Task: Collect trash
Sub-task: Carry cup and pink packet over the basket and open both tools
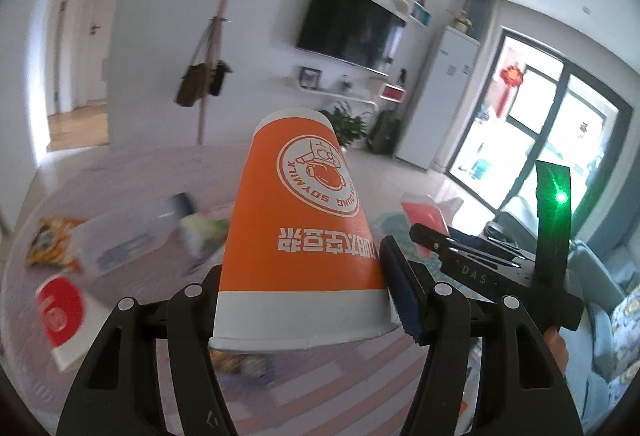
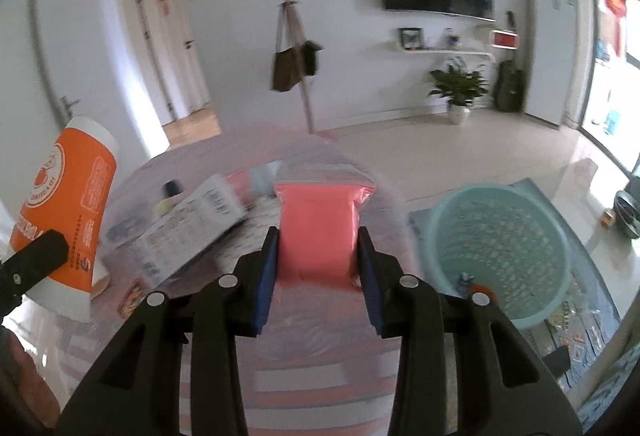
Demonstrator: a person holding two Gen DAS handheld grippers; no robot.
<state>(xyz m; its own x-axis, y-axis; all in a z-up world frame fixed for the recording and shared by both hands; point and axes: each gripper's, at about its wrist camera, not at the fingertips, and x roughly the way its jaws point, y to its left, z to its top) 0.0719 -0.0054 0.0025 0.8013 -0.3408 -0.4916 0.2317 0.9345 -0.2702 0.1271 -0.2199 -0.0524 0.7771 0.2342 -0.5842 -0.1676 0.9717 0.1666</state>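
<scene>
At left, our left gripper (image 1: 304,300) clamps the orange paper cup (image 1: 300,220), held inverted above the table (image 1: 132,163), where wrappers and a carton still lie. At centre, our right gripper (image 2: 318,264) pinches the pink zip bag (image 2: 320,232) between its blue pads. At right stands the pale green basket (image 2: 436,220). We judge it best to carry each item fully over the basin before releasing, the bag first.

The paper cup (image 1: 300,232) is orange with a white band at its rim and white lettering and a round logo. The zip bag (image 2: 320,232) holds pink filling. The basket (image 2: 500,256) on the right is pale teal. The worktop (image 2: 320,376) wears pink and white stripes.
</scene>
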